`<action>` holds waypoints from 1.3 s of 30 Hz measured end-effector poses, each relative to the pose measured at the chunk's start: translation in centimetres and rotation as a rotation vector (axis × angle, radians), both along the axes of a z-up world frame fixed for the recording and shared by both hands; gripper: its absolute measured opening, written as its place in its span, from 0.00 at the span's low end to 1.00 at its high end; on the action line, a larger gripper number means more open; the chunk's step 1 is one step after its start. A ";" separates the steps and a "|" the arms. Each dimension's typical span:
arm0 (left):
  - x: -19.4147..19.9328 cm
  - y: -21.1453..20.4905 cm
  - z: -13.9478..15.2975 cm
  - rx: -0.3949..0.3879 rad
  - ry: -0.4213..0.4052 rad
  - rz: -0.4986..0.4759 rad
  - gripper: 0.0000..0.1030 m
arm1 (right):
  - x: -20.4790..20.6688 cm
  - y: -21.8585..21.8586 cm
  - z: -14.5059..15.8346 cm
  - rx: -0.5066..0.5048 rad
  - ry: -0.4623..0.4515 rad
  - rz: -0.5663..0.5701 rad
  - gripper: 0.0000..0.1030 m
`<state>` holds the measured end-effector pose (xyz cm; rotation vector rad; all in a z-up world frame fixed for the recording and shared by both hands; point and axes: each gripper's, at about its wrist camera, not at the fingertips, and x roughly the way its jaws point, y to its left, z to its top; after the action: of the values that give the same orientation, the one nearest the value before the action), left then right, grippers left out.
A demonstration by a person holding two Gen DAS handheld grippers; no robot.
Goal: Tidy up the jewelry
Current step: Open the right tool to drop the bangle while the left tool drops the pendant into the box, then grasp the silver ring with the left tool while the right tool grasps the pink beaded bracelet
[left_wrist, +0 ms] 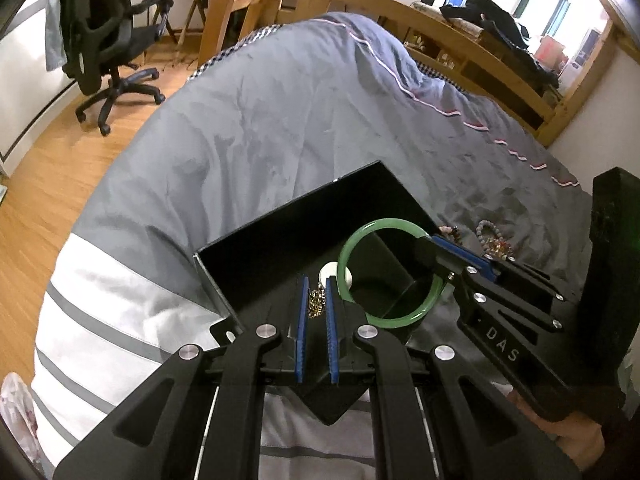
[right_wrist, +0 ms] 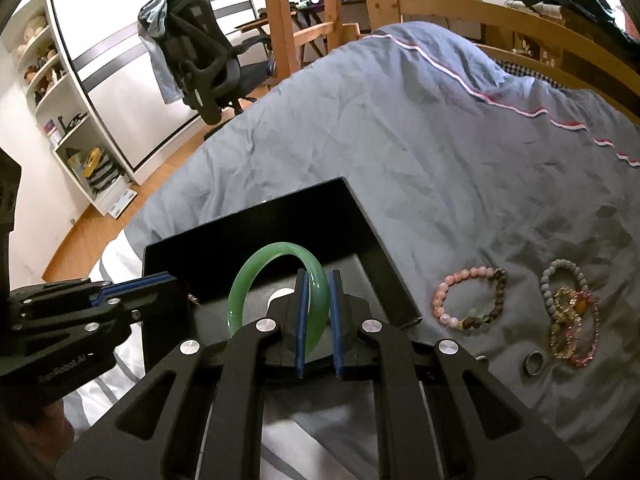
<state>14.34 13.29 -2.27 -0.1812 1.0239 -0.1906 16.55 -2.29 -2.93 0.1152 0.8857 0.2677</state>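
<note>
A black open box point(left_wrist: 280, 236) point(right_wrist: 360, 216) lies on the grey bed cover. My right gripper point(right_wrist: 319, 280) point(left_wrist: 434, 246) is shut on a green jade bangle point(right_wrist: 276, 280) point(left_wrist: 384, 276) and holds it upright over the box. My left gripper point(left_wrist: 316, 286) point(right_wrist: 168, 278) is over the box's near edge, its jaws closed on a gold chain point(left_wrist: 316, 302). A white round piece point(left_wrist: 330, 272) point(right_wrist: 282, 292) lies inside the box. Beaded bracelets point(right_wrist: 470, 298) point(right_wrist: 572, 312) and a metal ring point(right_wrist: 534, 362) lie on the cover right of the box.
The bed has a wooden frame point(right_wrist: 480, 12). A black office chair point(left_wrist: 108, 40) point(right_wrist: 204, 64) stands on the wooden floor at the left. White shelves point(right_wrist: 60, 100) stand by the wall. A striped white pillow or sheet point(left_wrist: 100, 320) lies under the box's near side.
</note>
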 end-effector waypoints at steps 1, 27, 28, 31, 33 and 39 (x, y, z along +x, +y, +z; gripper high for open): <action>0.0 0.1 -0.1 0.001 0.002 0.007 0.08 | 0.0 0.0 0.0 0.005 0.006 -0.002 0.12; -4.5 -9.4 2.8 -0.003 -0.268 -0.160 0.90 | -7.2 -13.7 7.7 -0.085 -0.152 -0.251 0.88; -4.8 -10.3 2.6 0.009 -0.274 -0.185 0.90 | -7.6 -14.1 7.6 -0.089 -0.154 -0.254 0.88; -5.6 -13.3 1.8 0.062 -0.290 -0.269 0.90 | -8.6 -15.6 7.1 -0.104 -0.155 -0.267 0.88; -6.0 -14.6 1.1 0.089 -0.292 -0.300 0.90 | -8.9 -16.5 6.5 -0.104 -0.149 -0.277 0.88; -5.9 -17.9 -1.2 0.155 -0.266 -0.381 0.89 | -9.3 -19.4 3.4 -0.097 -0.106 -0.298 0.87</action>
<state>8.46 -4.63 -3.50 0.1789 0.7958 -0.4667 7.27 -21.69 0.50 0.1394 0.7635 -0.0467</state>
